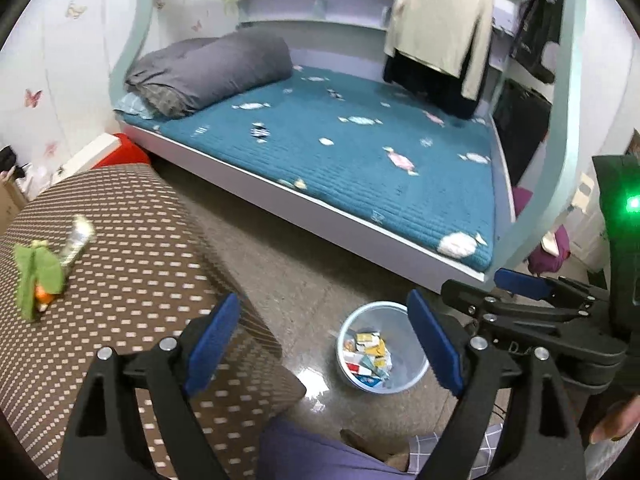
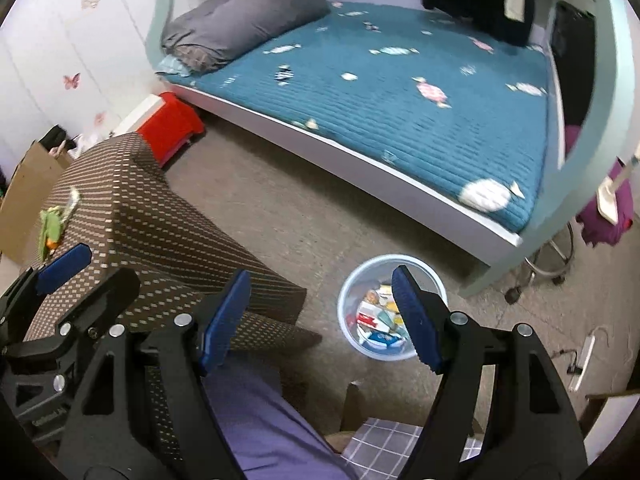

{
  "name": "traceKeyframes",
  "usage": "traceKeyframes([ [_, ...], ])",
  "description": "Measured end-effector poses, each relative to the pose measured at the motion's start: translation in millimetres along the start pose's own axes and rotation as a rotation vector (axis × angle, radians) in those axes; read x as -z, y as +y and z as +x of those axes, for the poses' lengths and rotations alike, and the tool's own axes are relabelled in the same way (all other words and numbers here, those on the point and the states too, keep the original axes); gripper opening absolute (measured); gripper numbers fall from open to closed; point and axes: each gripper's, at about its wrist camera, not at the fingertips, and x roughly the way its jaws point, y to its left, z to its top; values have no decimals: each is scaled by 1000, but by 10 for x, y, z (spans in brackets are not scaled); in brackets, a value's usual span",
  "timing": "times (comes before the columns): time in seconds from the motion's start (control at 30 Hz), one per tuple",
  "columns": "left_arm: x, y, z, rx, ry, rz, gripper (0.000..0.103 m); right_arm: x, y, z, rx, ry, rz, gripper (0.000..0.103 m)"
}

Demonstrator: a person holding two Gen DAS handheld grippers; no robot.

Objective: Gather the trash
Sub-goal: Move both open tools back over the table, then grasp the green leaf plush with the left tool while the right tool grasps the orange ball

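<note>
A pale blue bin (image 1: 382,346) stands on the floor and holds several wrappers and small cartons; it also shows in the right wrist view (image 2: 390,306). On the brown dotted table (image 1: 120,280) lie a green wrapper (image 1: 36,276) and a silver wrapper (image 1: 78,240); both show far left in the right wrist view, the green wrapper (image 2: 50,232) nearer. My left gripper (image 1: 324,344) is open and empty, above the floor between table and bin. My right gripper (image 2: 320,316) is open and empty, just left of the bin; it shows at right in the left wrist view (image 1: 520,284).
A bed with a teal quilt (image 1: 340,148) and a grey rolled duvet (image 1: 208,72) fills the back. A red stool (image 2: 172,126) stands by the bed. A swivel chair base (image 2: 548,264) and a power strip (image 2: 582,360) are at right. The person's legs (image 2: 256,420) are below.
</note>
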Motion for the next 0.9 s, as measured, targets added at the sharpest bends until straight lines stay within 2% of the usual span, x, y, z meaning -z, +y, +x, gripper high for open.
traceKeyframes([
  [0.23,-25,474,-256,-56,-41,-78,86,-136,495,-40,-50,-19,-93,72],
  [0.43,21,980,-428,-134,-64,-147,86,-258,905,-50,-111,-37,-140,72],
  [0.7,60,1667,-604,-199,-73,-248,86,-393,1536,17,-178,-30,-234,72],
  [0.9,33,2198,-624,-221,-45,-330,86,-501,2026,162,-214,-9,-310,72],
])
